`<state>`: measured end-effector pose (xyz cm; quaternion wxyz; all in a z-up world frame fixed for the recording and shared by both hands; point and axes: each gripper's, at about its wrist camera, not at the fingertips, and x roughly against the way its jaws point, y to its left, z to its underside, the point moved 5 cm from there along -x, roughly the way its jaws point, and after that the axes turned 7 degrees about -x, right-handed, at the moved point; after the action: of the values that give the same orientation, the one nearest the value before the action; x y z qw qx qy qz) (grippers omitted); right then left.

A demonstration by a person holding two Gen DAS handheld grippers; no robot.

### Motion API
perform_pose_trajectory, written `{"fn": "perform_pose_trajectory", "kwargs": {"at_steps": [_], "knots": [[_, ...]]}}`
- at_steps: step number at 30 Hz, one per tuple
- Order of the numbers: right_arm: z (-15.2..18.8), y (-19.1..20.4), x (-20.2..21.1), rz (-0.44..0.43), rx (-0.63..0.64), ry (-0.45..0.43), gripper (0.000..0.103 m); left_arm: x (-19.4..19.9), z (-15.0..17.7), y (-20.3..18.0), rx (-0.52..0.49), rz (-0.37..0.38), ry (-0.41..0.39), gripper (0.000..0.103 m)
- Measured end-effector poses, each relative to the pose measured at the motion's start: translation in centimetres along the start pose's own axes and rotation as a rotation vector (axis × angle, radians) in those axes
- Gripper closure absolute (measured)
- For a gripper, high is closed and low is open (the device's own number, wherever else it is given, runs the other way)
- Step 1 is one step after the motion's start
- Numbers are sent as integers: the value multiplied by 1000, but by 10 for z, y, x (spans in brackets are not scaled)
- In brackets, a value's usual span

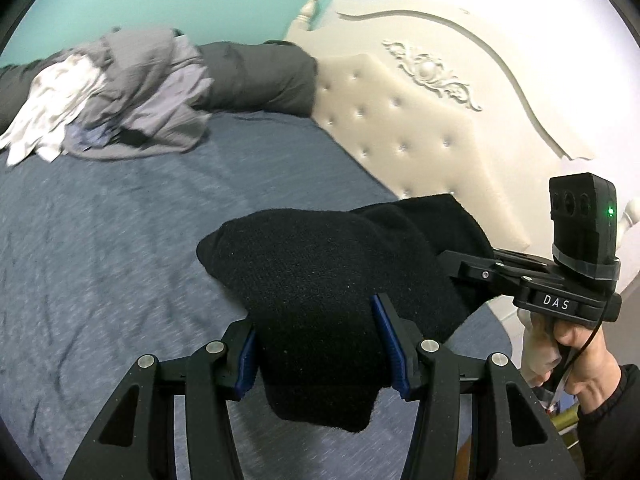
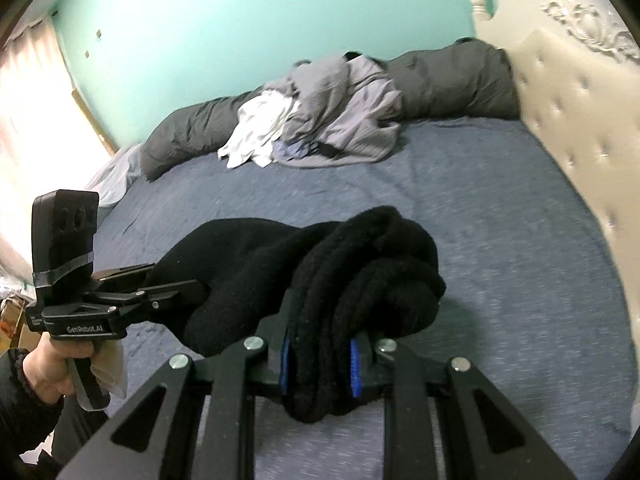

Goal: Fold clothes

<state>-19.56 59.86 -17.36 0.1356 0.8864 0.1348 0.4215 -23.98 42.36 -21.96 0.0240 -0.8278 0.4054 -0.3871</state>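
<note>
**Both claws grip one black garment above the bed**

The left claw (image 1: 320,344) is clenched on a thick black fleece garment (image 1: 320,264); its blue pads (image 1: 390,344) press the cloth from both sides, and a fold of it hangs down below the fingers. The right claw (image 2: 320,364) is clenched on the same garment (image 2: 360,272), where the cloth is bunched into several rolls between its blue pads (image 2: 355,364). So the garment is held up between the two claws, stretched from one to the other, above the blue-grey sheet (image 1: 120,240) of the bed and not lying flat on it.

In the left wrist view, the right hand (image 1: 584,364) holds the handle of its gripper, and a small black camera box (image 1: 582,220) with a green light stands on top. In the right wrist view, the left hand (image 2: 44,368) holds the other handle.

At the far side of the bed lies a heap of clothes (image 2: 320,120), grey and white, well apart from the claws. Behind it is a dark grey duvet (image 2: 452,80) against the turquoise wall (image 2: 240,20). To the right stands a cream tufted headboard (image 1: 400,120).
</note>
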Motion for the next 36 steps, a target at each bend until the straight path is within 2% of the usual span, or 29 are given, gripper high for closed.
{"fn": "perform_pose_trajectory", "kwargs": {"at_steps": [11, 18, 23, 29, 32, 36], "knots": [[-39, -96, 43, 80, -12, -70, 82, -77, -71, -72, -65, 40, -9, 47], [-70, -150, 54, 124, 14, -109, 83, -129, -114, -98, -76, 60, -28, 47], [-95, -186, 59, 161, 36, -153, 82, -162, -140, -116, -79, 55, -70, 47], [-91, -229, 42, 206, 43, -185, 83, -207, -134, -125, -48, 20, -111, 47], [-75, -255, 25, 242, 23, -149, 82, -242, -111, -130, -17, 20, -68, 47], [-34, -289, 4, 251, -21, -41, 82, -275, -70, -138, 18, 27, 19, 47]]}}
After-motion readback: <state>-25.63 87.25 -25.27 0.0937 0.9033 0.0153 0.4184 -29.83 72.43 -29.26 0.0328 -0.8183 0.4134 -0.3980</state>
